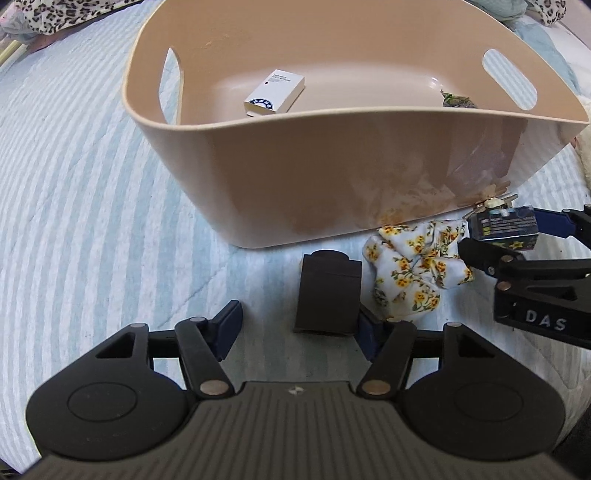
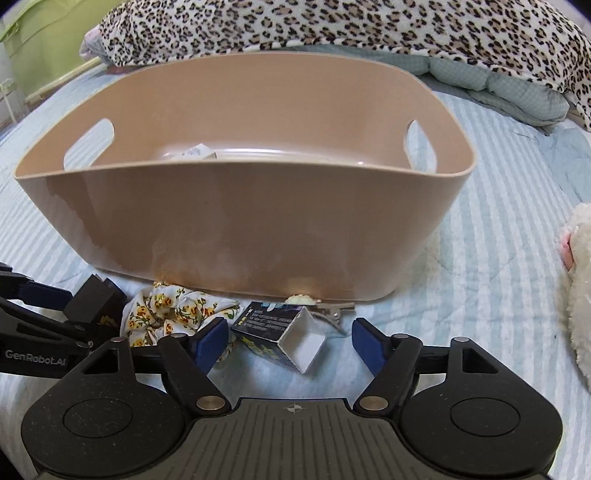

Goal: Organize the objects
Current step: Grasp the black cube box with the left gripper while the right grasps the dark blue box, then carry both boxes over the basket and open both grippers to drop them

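Both claws gape, gripping nothing; tan tub [image 1: 332,177] (handled) holds a white box [image 1: 275,92].

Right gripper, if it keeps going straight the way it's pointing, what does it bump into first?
Probably the small dark box with its open white end, lying on the striped bedcover between the right gripper pads. Depth is hard to judge.

Striped bedspread [image 2: 480,258] carries tan bin [image 2: 240,221], floral scrunchie [image 2: 173,310], dark box [image 1: 328,295] (upright).

Bedroom, likely: striped bedsheet [image 2: 480,192], leopard-print blanket [image 2: 332,26], plush toy [image 2: 580,266].
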Motion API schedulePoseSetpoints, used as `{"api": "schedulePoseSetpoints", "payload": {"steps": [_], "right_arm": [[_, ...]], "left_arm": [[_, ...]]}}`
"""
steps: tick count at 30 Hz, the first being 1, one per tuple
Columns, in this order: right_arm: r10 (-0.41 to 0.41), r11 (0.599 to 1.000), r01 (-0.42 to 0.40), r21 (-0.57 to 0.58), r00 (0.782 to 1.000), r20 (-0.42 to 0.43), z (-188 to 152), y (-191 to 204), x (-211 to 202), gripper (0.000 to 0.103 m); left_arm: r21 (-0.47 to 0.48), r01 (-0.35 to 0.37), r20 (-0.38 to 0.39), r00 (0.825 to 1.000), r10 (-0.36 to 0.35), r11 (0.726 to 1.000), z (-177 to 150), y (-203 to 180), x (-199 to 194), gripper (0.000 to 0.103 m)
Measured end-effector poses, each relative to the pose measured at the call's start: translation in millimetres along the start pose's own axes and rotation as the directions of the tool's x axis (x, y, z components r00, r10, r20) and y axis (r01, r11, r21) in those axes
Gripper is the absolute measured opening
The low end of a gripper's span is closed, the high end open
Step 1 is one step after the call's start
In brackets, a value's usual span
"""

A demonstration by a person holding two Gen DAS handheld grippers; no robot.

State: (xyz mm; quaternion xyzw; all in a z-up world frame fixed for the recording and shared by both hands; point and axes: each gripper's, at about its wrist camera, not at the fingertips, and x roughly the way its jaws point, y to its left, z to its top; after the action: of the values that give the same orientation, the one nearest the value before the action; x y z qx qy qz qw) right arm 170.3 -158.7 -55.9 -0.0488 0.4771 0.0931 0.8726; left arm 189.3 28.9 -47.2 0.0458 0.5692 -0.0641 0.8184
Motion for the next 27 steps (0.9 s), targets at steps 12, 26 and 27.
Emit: {"api": "schedulePoseSetpoints", "payload": {"steps": [12, 26, 27], "right_arm": [[0.029, 1.000, -0.029, 0.007, 0.999, -0.040, -9.4, -14.9, -11.8, 0.053], [0.045, 0.997, -0.047, 0.057, 0.998, 0.040, -20.3, -38.3, -53.3, 0.052], [0.045, 0.997, -0.048, 0.062, 0.998, 0.052, -18.8, -38.6, -57.0, 0.052]], "left_arm": [[0.042, 0.012, -0.006, 1.000, -0.012, 0.999, -2.8, 0.9, -3.6, 0.039], [0.088, 0.016, 0.038, 0.999, -0.020, 0.996, -16.4, -5.3, -34.4, 0.034], [0.090, 0.010, 0.053, 0.999, -0.014, 0.996, -17.1, -5.2, -38.5, 0.034]]}}
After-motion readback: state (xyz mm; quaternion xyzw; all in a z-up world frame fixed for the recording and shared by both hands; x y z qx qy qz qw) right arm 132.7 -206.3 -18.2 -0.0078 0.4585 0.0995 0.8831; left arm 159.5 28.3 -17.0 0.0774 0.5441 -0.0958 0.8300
